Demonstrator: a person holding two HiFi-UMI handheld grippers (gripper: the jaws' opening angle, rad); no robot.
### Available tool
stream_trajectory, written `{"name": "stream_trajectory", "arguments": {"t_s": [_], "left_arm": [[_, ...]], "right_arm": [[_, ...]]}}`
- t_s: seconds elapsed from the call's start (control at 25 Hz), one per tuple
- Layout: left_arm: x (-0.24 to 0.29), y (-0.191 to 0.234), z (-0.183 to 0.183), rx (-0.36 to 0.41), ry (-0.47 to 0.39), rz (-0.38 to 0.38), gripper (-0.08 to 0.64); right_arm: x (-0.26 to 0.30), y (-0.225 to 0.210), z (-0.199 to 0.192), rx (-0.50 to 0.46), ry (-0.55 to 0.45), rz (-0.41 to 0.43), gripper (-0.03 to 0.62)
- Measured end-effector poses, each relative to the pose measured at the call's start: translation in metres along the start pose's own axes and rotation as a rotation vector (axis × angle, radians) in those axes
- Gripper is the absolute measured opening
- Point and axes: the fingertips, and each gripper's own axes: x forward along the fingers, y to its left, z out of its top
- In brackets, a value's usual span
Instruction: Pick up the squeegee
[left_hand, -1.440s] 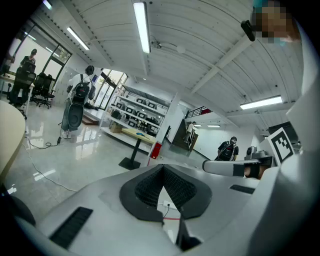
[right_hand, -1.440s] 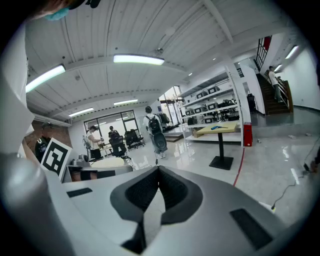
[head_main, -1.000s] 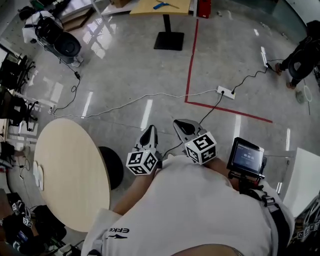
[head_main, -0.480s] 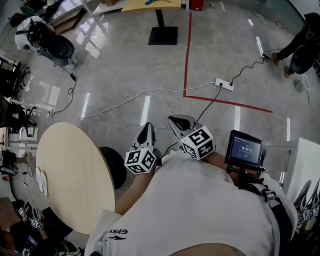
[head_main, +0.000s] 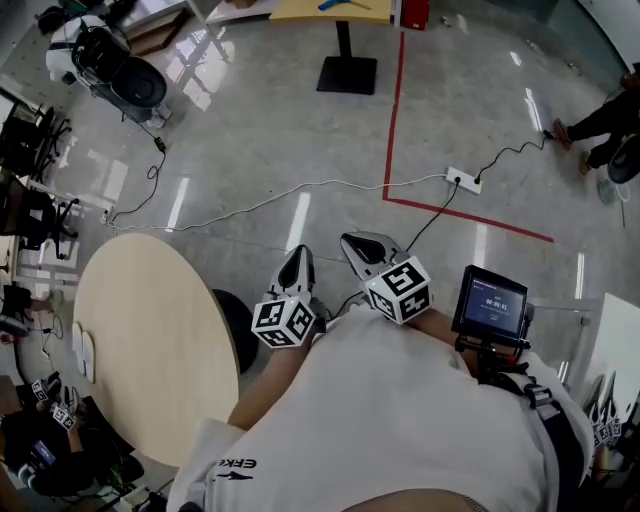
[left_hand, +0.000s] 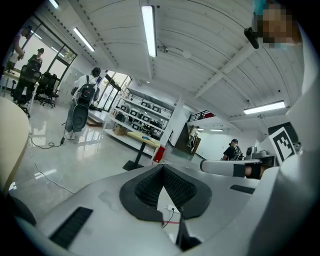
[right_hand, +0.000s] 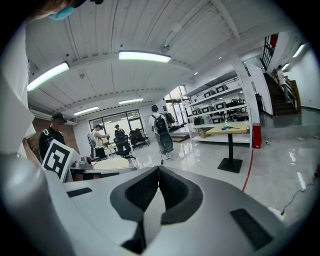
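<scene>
We hold the left tool (head_main: 298, 262) and right tool (head_main: 362, 248) side by side, both clenched on nothing, above a glossy floor (head_main: 250, 130) beside a round tabletop (head_main: 150, 340).

Glossy grey floor (head_main: 250, 130), catching the glare of the ceiling strip lights (left_hand: 148, 30). A red tape line (head_main: 395, 110) runs down it and turns a corner just by a power strip (head_main: 463, 181), with a white cable (head_main: 320, 184) trailing off left. There's a round pale table (head_main: 150, 340) close by and a pedestal table (right_hand: 230, 129) farther off. Shelving (left_hand: 145, 116) stands behind, stairs (right_hand: 282, 95) at the right.
</scene>
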Motion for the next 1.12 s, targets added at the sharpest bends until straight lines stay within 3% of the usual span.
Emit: {"name": "stream_trajectory", "arguments": {"t_s": [0.68,1.12], "left_arm": [[0.006,0.059,0.037,-0.047,-0.050,0.103,0.005],[0.108,0.104,0.091,-0.060,-0.083,0.186,0.005]], "right_arm": [[0.070,0.015,0.031,-0.046,0.040,0.100,0.005],[0.159,-0.058,0.085,-0.049,0.054,0.184,0.005]]}}
